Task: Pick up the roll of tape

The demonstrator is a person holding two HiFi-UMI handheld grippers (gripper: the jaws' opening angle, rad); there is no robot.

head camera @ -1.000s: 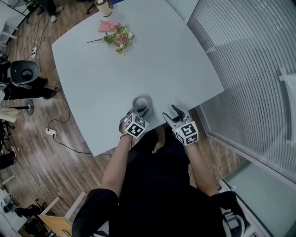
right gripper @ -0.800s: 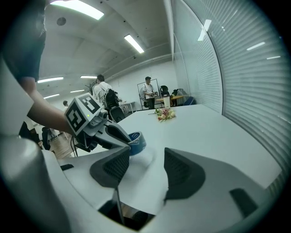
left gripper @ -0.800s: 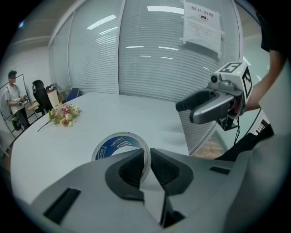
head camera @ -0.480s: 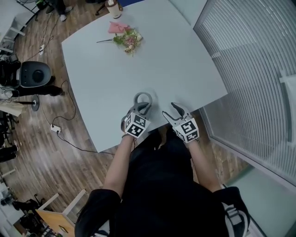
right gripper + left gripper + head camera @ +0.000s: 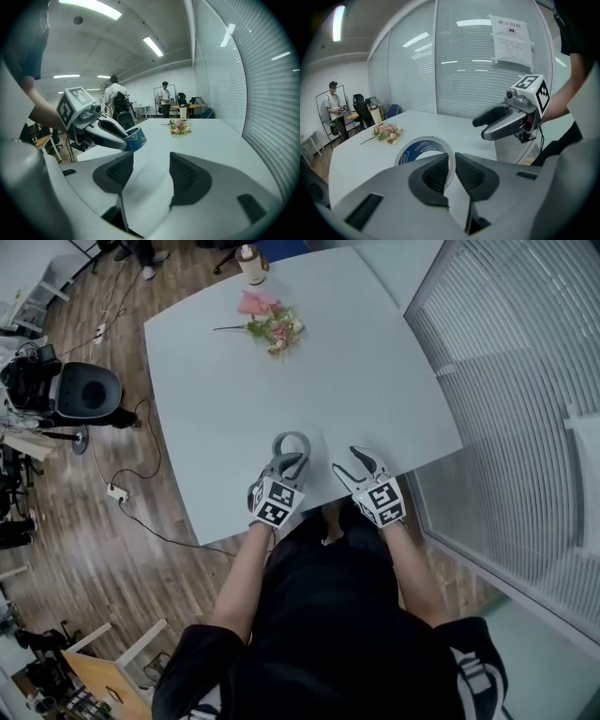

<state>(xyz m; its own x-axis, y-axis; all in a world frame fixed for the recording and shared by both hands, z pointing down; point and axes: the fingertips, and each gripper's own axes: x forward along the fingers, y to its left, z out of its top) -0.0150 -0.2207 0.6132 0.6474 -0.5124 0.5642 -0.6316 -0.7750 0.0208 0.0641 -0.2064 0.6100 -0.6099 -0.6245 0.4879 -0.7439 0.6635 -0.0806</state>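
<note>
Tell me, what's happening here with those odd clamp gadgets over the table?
A person at a pale table holds a two-jaw gripper in each hand. The left gripper is pinched shut on the wall of a roll of tape and holds it tilted near the table's edge, apparently clear of the surface. The right gripper is beside it, open and empty. A small bunch of flowers lies at the far side.

The left gripper (image 5: 452, 159) hides the near rim of the roll of tape (image 5: 414, 150); at 1 o'clock, print on the notice (image 5: 511, 40) is illegible.
</note>
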